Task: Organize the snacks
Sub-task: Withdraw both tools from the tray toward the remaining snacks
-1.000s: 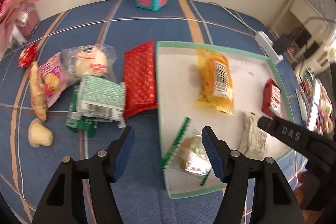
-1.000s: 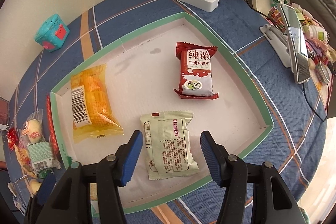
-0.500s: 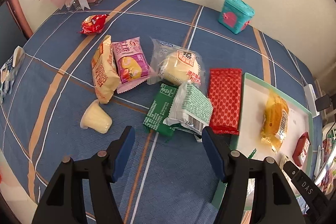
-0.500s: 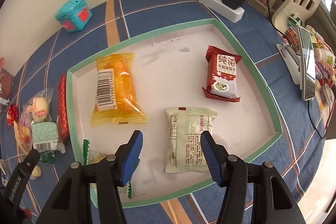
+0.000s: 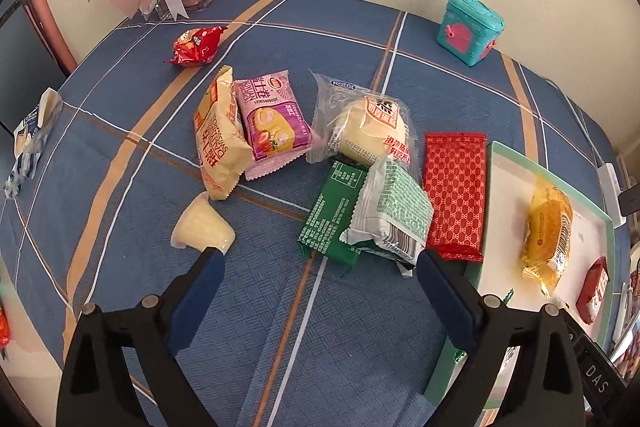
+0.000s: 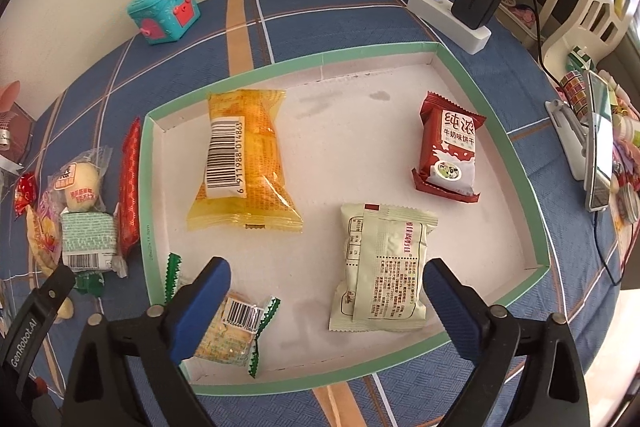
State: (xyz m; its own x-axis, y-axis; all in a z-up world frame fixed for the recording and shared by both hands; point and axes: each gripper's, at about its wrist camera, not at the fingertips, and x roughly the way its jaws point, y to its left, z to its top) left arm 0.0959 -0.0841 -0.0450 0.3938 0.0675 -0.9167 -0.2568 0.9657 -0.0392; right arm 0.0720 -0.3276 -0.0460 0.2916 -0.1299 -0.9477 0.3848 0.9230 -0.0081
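Green-and-white foil packet (image 5: 394,213) lies at about one o'clock from my left gripper (image 5: 318,269), long axis running from eleven to five, beside the tray (image 5: 498,163). My left jaws are opening and empty. My right gripper (image 6: 326,285), also opening and empty, hangs over the tray, so the left is nearer.

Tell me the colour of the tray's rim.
Mint green, clearest in the right wrist view: tray.

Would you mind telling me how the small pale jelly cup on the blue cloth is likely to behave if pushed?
The jelly cup lies on its side, so it would probably roll in a curve, being tapered. It looks small and likely light. Its smooth plastic may slip between the fingers.
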